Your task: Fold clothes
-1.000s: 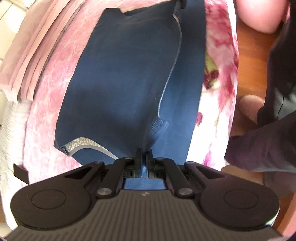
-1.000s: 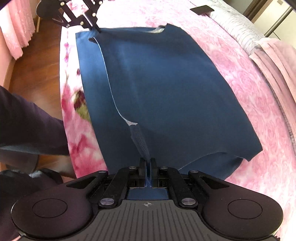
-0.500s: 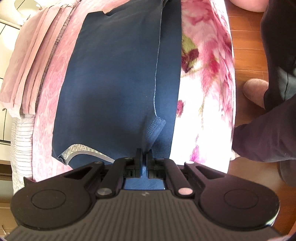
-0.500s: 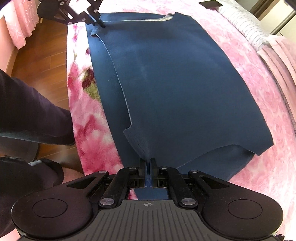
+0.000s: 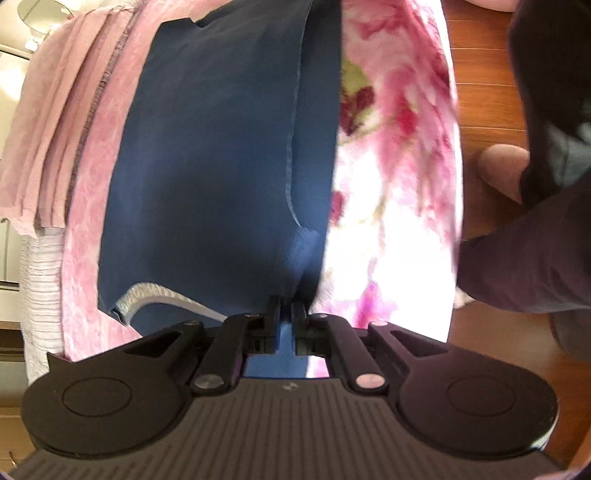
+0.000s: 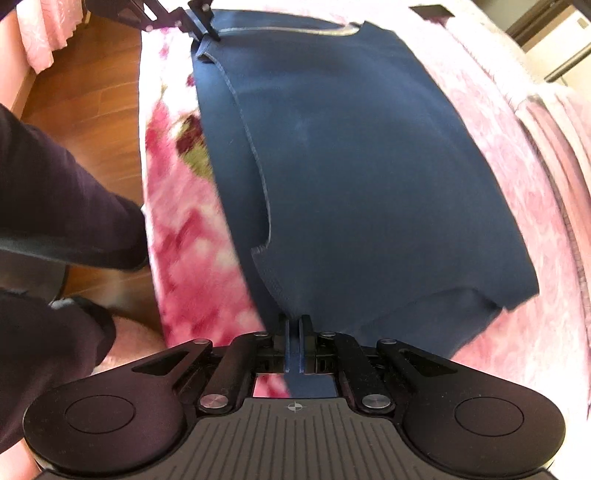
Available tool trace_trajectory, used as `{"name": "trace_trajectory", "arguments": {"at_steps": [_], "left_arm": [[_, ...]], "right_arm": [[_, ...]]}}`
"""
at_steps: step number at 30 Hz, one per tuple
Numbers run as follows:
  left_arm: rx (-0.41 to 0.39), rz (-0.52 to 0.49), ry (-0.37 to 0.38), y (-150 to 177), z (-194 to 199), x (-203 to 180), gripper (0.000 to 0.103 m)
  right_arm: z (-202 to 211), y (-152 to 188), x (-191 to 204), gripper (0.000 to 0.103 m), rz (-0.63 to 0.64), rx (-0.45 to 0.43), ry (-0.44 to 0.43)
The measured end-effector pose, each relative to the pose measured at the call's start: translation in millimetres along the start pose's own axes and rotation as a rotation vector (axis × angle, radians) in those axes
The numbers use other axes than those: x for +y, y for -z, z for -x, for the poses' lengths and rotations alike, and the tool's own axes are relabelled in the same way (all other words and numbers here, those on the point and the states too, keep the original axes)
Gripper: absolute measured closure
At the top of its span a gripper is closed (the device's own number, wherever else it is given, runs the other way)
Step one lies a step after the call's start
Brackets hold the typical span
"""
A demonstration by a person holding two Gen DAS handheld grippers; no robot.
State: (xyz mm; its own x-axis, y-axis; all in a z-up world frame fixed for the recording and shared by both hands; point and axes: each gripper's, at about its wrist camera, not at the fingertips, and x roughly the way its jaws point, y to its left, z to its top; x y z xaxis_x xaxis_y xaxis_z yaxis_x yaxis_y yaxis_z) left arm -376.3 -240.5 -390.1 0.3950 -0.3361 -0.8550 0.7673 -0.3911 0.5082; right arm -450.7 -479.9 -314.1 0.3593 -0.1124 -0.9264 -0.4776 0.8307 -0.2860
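Note:
A navy blue shirt (image 5: 207,155) lies spread on a pink floral bed cover (image 5: 391,206). One long side edge is folded over the body, and its seam runs lengthwise (image 6: 255,166). My left gripper (image 5: 287,302) is shut on the shirt near its light collar trim (image 5: 159,293). My right gripper (image 6: 294,322) is shut on the shirt's other end (image 6: 351,177), near the hem. The left gripper also shows in the right wrist view (image 6: 207,31) at the far end of the shirt.
The bed edge runs along the folded side, with wooden floor (image 6: 92,107) and the person's dark-clothed legs (image 6: 55,206) beyond it. Folded pink bedding (image 5: 55,122) and a white ribbed cloth (image 5: 40,288) lie on the far side of the shirt.
Both grippers have carried the held side of the shirt toward the bed edge, so the folded strip has narrowed and lies straighter. Both stay shut on the fabric.

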Motion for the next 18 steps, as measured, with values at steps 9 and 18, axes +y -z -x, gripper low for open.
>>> {"name": "trace_trajectory", "arguments": {"at_steps": [9, 18], "left_arm": [[-0.033, 0.428, 0.017, 7, 32, 53, 0.094], [0.032, 0.551, 0.107, 8, -8, 64, 0.099]], "right_arm": [[27, -17, -43, 0.101, -0.336, -0.087, -0.038], [-24, -24, -68, 0.101, -0.512, -0.076, -0.083]]}}
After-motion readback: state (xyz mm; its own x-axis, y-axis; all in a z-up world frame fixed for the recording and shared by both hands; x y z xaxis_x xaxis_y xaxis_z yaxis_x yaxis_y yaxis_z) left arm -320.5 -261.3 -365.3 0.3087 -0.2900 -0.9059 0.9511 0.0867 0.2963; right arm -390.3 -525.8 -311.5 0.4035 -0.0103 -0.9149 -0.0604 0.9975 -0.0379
